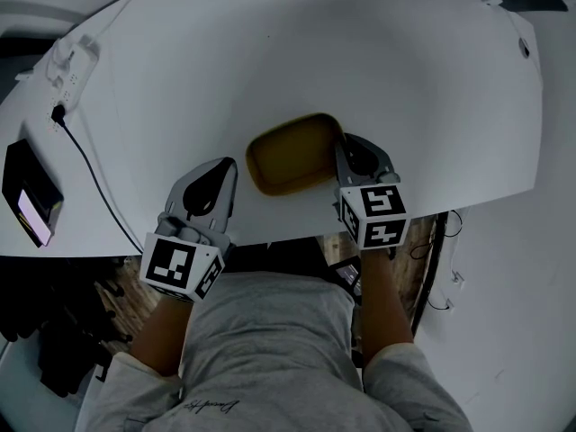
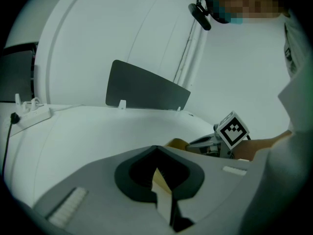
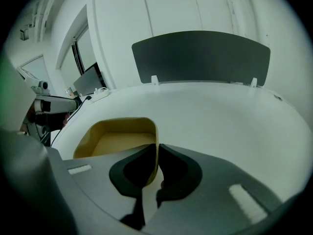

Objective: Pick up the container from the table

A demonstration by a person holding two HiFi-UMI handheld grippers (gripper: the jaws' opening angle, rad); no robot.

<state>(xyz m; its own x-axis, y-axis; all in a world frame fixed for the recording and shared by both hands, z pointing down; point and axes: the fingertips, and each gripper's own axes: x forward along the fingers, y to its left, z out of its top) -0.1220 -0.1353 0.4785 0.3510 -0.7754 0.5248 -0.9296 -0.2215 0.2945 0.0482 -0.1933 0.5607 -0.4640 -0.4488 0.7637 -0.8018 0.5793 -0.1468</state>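
Pinching container (image 1: 290, 157) by right wall, my right claw (image 3: 156, 153) clenched on thin rim; one-sided lift could tilt, slip; left claw (image 2: 156, 153) closed, empty.

This looks like an office or lab workroom. The work surface is a broad, rounded white table (image 1: 270, 52). At its far edge, ahead of the right tool (image 3: 157, 148), a dark divider screen (image 3: 200, 55) stands on clips. Far left of the left tool (image 1: 209, 183) lies a white power strip (image 1: 72, 61) with a black cable (image 1: 90, 174) running from it, near a small dark device (image 1: 31, 192) with a lit screen. A monitor (image 3: 88, 82) stands far left of the right tool, by plain white walls (image 3: 171, 9).
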